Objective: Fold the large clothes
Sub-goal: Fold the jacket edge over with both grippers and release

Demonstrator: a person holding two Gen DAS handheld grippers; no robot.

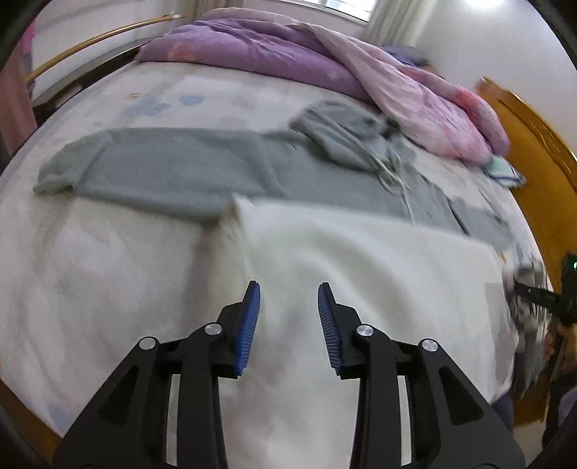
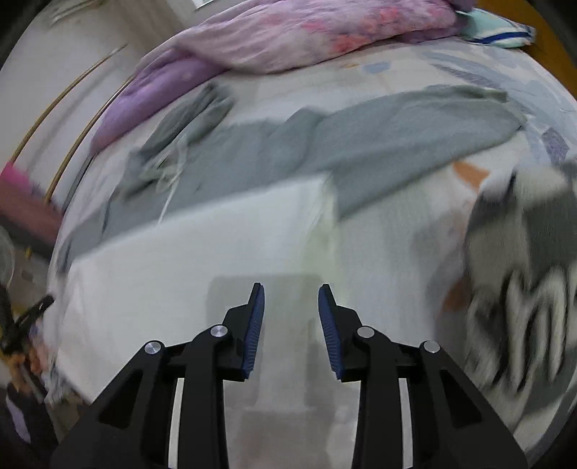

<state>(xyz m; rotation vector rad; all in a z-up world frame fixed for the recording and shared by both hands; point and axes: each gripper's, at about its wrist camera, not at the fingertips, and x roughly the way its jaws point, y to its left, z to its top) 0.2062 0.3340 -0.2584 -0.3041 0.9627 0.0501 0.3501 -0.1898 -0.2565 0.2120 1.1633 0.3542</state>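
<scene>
A grey hooded garment [image 1: 202, 169] lies spread on the bed, sleeve out to the left, hood and drawstrings [image 1: 389, 169] toward the right. Its lower part is folded up, showing the white fleece lining [image 1: 360, 259]. My left gripper [image 1: 288, 292] is open and empty above the white lining. In the right wrist view the same grey garment [image 2: 378, 144] and white lining [image 2: 223, 231] appear. My right gripper [image 2: 291, 294] is open and empty over a grey patch on the lining [image 2: 281, 360]. The right gripper's body shows in the left wrist view [image 1: 562, 288].
A purple and pink quilt [image 1: 288, 54] is bunched along the far side of the bed [image 1: 144, 101]. A grey, black and white patterned garment [image 2: 523, 281] lies at the right. A wooden headboard [image 1: 533, 137] stands right. A folded light cloth [image 2: 497, 32] sits by the quilt.
</scene>
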